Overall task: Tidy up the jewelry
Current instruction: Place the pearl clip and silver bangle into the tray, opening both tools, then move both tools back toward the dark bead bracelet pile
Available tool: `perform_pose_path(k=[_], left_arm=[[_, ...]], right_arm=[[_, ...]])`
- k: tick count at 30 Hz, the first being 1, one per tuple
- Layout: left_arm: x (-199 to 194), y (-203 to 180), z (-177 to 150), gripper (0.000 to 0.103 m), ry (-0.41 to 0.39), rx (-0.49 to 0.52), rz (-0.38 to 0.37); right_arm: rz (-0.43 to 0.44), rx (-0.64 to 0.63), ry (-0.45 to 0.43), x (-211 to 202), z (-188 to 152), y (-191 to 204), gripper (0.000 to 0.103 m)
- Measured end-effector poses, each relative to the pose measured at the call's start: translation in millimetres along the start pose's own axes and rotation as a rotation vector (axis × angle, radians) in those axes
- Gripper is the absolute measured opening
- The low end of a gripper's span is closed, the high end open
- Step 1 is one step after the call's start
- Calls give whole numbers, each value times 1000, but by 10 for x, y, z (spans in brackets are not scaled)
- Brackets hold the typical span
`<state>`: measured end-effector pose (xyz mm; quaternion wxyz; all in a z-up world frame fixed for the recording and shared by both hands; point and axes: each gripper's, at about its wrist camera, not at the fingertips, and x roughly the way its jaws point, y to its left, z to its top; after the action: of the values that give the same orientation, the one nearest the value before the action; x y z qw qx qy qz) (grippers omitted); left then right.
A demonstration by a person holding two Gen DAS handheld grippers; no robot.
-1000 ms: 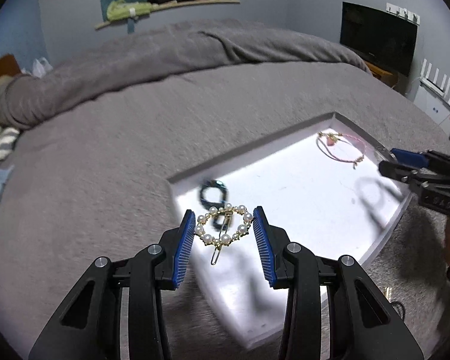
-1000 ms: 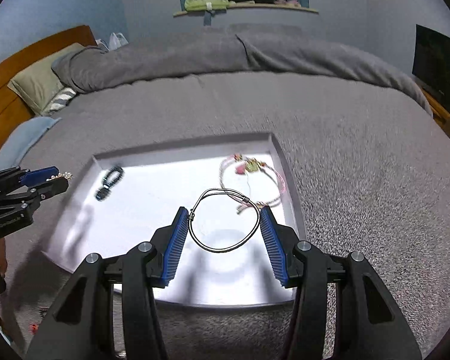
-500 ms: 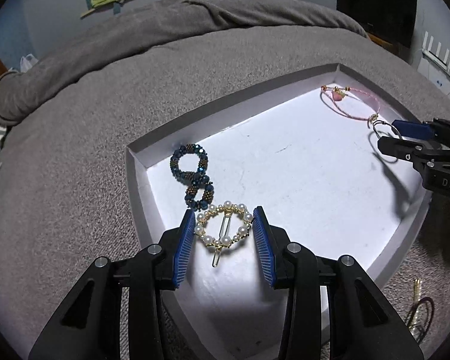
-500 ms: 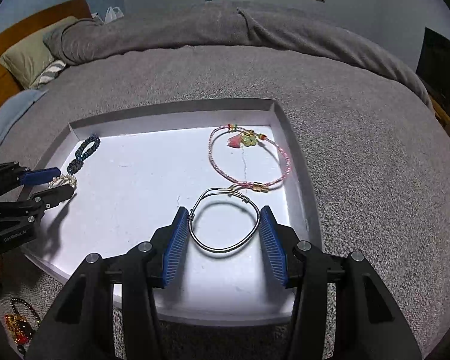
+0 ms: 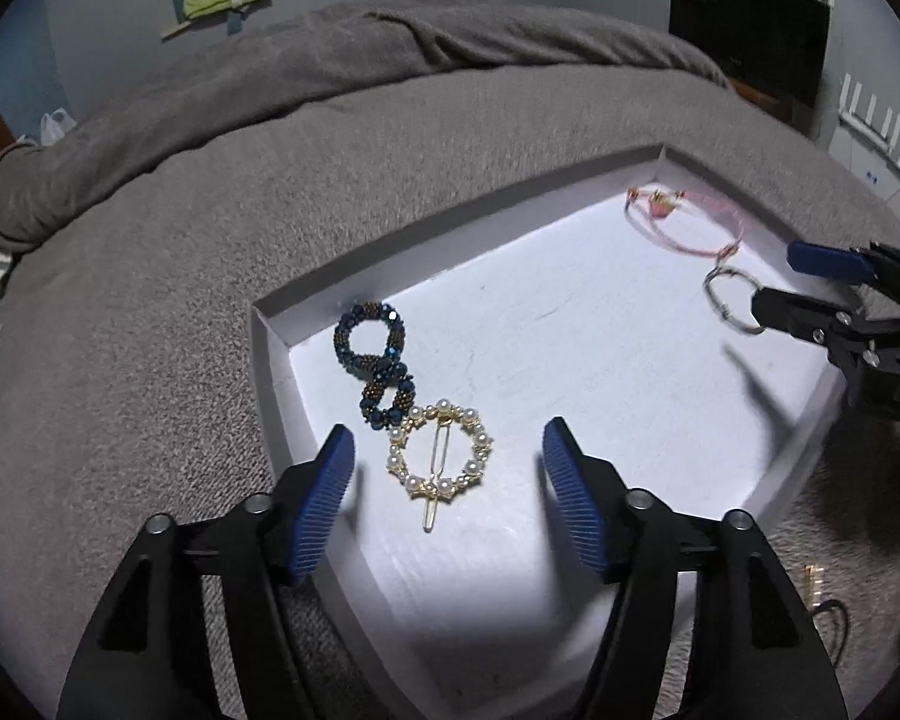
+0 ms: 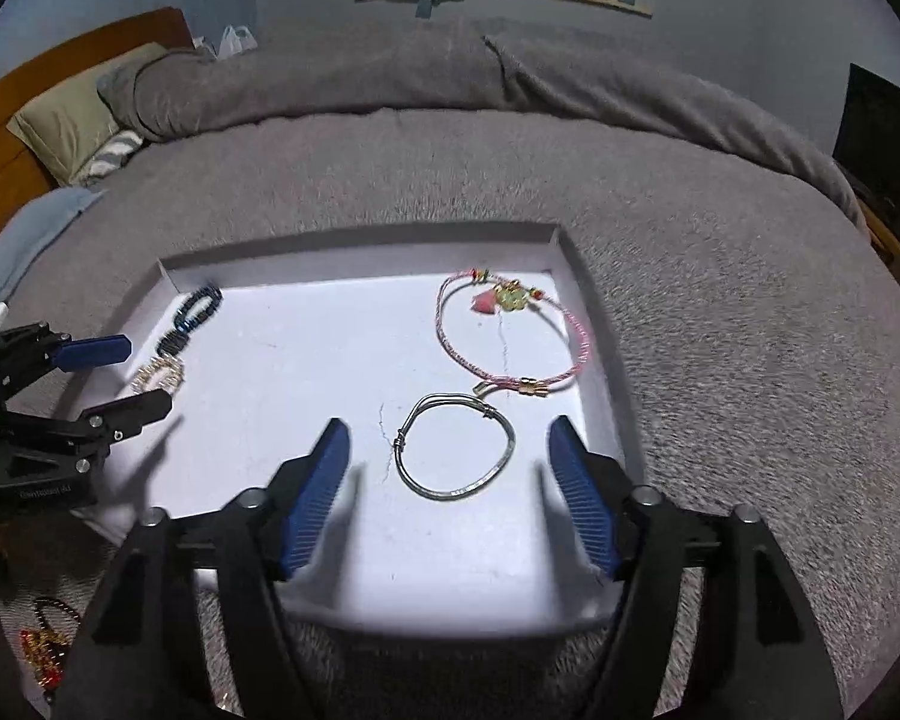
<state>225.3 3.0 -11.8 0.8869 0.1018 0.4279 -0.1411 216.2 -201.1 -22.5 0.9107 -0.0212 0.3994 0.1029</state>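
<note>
A white tray (image 5: 570, 372) lies on the grey bed. My left gripper (image 5: 447, 501) is open just behind a gold pearl ring hair clip (image 5: 440, 459) lying in the tray's near left corner, beside a dark blue beaded piece (image 5: 375, 363). My right gripper (image 6: 450, 495) is open just behind a silver wire bangle (image 6: 456, 447) lying in the tray, next to a pink cord bracelet (image 6: 510, 330). The right gripper also shows in the left wrist view (image 5: 804, 285), and the left gripper in the right wrist view (image 6: 126, 375). The tray also shows in the right wrist view (image 6: 330, 372).
Loose jewelry lies on the blanket outside the tray: red and gold beads (image 6: 45, 648) at its near left corner, a small gold piece and a dark loop (image 5: 822, 600). A rolled grey duvet (image 6: 450, 78) and pillows (image 6: 66, 114) lie at the bed's far end.
Both grippers have lowered to the tray and opened. The pearl clip and the silver bangle, held between the fingers before, now lie free on the tray floor.
</note>
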Motion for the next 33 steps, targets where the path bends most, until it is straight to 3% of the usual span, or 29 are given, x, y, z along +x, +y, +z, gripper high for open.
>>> perform_pose_path(k=[2, 7, 13, 25, 33], left_arm=[[-81, -10, 0, 76, -13, -13, 1], [-418, -36, -48, 79, -69, -33, 3], [-838, -24, -147, 89, -135, -70, -13], [-1416, 83, -521, 90, -178, -123, 42], [-1645, 122, -935, 92, -172, -146, 60]], right_arm=[[2, 16, -18, -135, -25, -32, 80], [26, 61, -75, -500, -91, -121, 97], [36, 109, -136, -957, -217, -181, 98], [-50, 124, -183, -1526, -543, -108, 98], [-58, 47, -169, -1667, -839, 142, 98]])
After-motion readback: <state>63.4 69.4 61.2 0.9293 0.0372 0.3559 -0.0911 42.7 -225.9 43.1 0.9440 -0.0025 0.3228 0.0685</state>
